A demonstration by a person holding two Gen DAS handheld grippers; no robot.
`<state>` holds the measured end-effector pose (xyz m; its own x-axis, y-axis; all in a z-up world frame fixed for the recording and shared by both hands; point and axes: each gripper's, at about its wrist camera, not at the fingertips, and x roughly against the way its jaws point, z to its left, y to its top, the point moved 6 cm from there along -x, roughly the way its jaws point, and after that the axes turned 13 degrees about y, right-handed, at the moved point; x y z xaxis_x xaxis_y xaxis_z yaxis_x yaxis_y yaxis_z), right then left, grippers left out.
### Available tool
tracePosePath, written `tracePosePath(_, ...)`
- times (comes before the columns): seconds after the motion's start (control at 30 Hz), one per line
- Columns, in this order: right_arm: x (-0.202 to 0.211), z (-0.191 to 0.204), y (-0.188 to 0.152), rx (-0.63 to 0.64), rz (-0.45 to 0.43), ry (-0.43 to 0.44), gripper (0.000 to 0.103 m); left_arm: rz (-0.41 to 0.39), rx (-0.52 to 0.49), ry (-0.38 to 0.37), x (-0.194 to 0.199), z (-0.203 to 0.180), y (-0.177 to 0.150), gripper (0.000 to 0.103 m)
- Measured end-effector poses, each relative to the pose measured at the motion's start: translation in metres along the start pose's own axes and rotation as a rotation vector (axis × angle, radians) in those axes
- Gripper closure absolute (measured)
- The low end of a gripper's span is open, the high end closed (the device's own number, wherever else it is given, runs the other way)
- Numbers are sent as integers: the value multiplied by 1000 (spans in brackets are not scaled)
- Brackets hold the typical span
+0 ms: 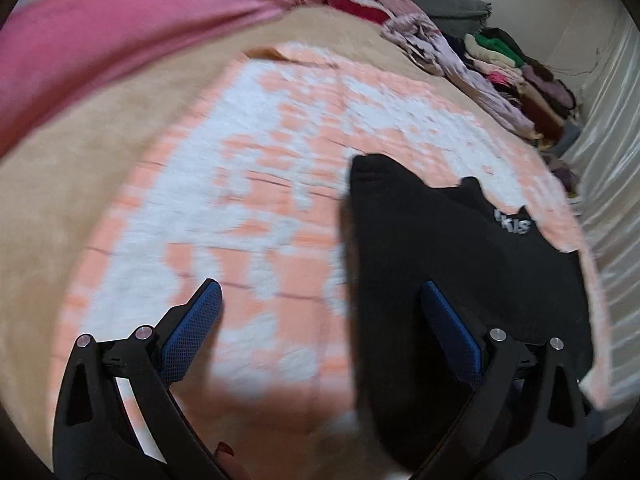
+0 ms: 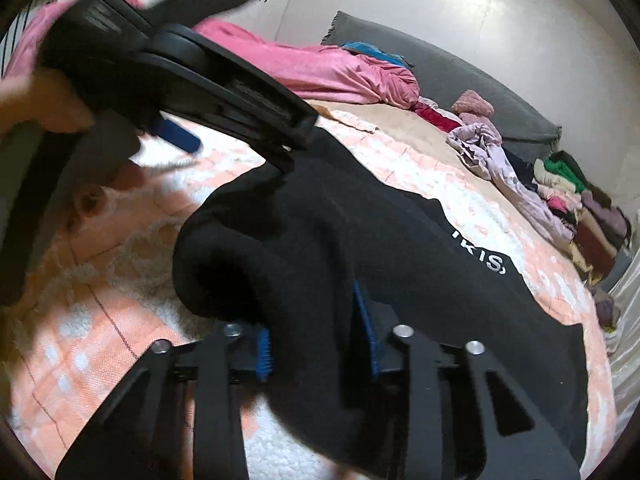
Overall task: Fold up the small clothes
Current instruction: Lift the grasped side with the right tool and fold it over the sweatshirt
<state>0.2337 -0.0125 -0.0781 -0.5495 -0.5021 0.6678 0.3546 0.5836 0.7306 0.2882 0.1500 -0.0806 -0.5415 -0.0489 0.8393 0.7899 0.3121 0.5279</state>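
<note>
A black garment (image 1: 460, 248) with white lettering lies rumpled on the peach and white quilt (image 1: 248, 184). My left gripper (image 1: 320, 304) is open above the quilt. Its right finger (image 1: 452, 332) hangs over the garment's near edge and its left finger over bare quilt. In the right wrist view my right gripper (image 2: 316, 340) is shut on a bunched fold of the black garment (image 2: 360, 220), with cloth filling the gap between the blue pads. The left gripper (image 2: 236, 152) shows there at upper left, held by a hand (image 2: 40, 108), over the garment's far end.
A pink blanket (image 1: 120, 28) lies along the bed's far side, with a grey cover (image 2: 460, 76) behind it. A pile of mixed clothes (image 1: 500, 68) runs along the right edge by a pale wall (image 1: 608, 120). Beige sheet (image 1: 48, 208) borders the quilt.
</note>
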Motion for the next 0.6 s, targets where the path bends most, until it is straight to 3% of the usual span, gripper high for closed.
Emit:
tracePosePath(0.1,6,-3,1,-25,-23,28,77,47,-3,-60,-11,-15,2,10)
tracePosePath(0.17,11,-5,0,-41,-39,49,78,74,9,-142,-13,-28,3,12)
tracePosePath(0.2,14,-6,0,-51,-46,60,78,90,19,-167,-14,-35,2,23)
tracePosePath(0.23,16,-7,1,-58,-52,67,78,98,19,-175,-14,-39,2,41)
tracePosePath(0.3,21,-8,0,-76,-65,81,79,111,8,-165,-15,-49,-1,52)
tracePosePath(0.33,23,-9,0,-80,-70,84,79,106,-1,-152,-14,-54,-2,69)
tracePosePath(0.37,25,-9,0,-82,-76,86,80,119,9,-177,-13,-59,-3,77)
tracePosePath(0.43,29,-10,-1,-88,-86,85,80,110,10,-149,-7,-66,-2,86)
tracePosePath(0.6,50,-21,-3,-131,-152,83,81,43,-29,-111,23,-89,7,89)
